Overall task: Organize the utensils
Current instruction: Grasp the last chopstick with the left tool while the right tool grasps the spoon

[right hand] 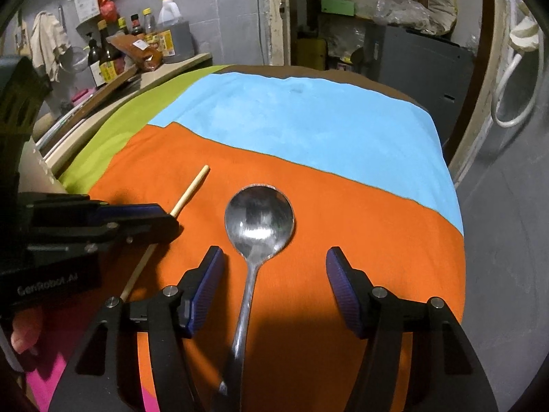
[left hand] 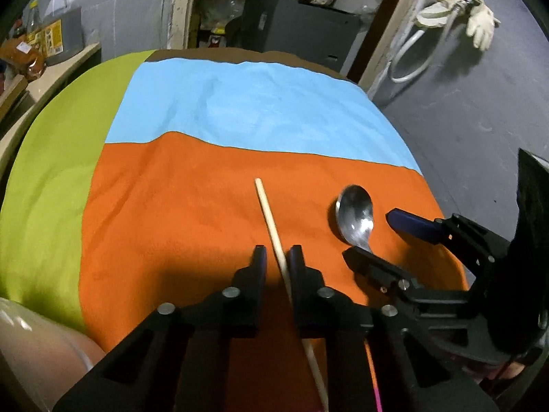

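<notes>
"GenRobot.AI" printed in pale letters on the black body of the left gripper (right hand: 164, 219), read from the right wrist view; yellow labels on the bottles (right hand: 113, 51) at the back counter, too small to read. One wooden chopstick (left hand: 271, 219) and one metal spoon (right hand: 259, 221), both lying on the orange cloth (left hand: 171, 206), side by side, near but apart. Three more cloth colours counted: blue (left hand: 240, 103) beyond the orange, green (left hand: 51, 154) along the far left, a pink sliver at the near edge. About six bottles on that counter, count uncertain. One pale glove (left hand: 480, 27) hanging on the grey wall. Left gripper (left hand: 277, 257) narrowed onto the chopstick partway along its length, pads against the stick. Right gripper (right hand: 274, 271) standing wide, straddling the spoon's handle just below the bowl, neither pad touching the metal. Seen from the left wrist, right gripper (left hand: 374, 237) tips flanking the spoon's neck, bowl pointing away toward the blue.
</notes>
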The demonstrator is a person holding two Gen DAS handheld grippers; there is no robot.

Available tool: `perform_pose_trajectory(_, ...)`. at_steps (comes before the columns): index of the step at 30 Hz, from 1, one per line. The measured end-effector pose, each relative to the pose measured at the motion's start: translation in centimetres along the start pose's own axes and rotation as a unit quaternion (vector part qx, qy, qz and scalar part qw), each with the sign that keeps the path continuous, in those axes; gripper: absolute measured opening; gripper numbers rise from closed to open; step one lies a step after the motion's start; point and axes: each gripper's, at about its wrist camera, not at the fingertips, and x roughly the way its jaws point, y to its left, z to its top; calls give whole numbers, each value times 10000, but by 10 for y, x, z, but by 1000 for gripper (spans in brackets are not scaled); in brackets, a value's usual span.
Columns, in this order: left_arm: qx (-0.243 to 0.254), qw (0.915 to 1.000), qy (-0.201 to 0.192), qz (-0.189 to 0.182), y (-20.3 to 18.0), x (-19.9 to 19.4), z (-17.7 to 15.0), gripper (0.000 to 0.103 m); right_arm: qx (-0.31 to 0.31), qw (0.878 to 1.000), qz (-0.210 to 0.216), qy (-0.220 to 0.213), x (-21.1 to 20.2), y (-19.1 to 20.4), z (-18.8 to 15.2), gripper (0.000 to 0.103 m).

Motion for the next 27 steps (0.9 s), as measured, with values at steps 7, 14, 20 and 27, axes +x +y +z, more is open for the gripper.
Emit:
perform_pose_trajectory(7,-165,9998,123,12,-1,0,8,4,-101,9999,-34,56,11,4,11,60)
perform_pose_trajectory(14,-245,9997,-16,-36,-3,-13,-1,2,-140,9999,-63,57,16,9,16,41)
perform_pose_trajectory(20,-47,9982,-587,-137,-14,-42,-19,2,-14,9994,-118,-320,-3,8,10,41)
perform_pose_trajectory(27,241,9862,-1631,-133,-30,-84,-41,2,54,9899,-317,-1384,-53,14,-9,41)
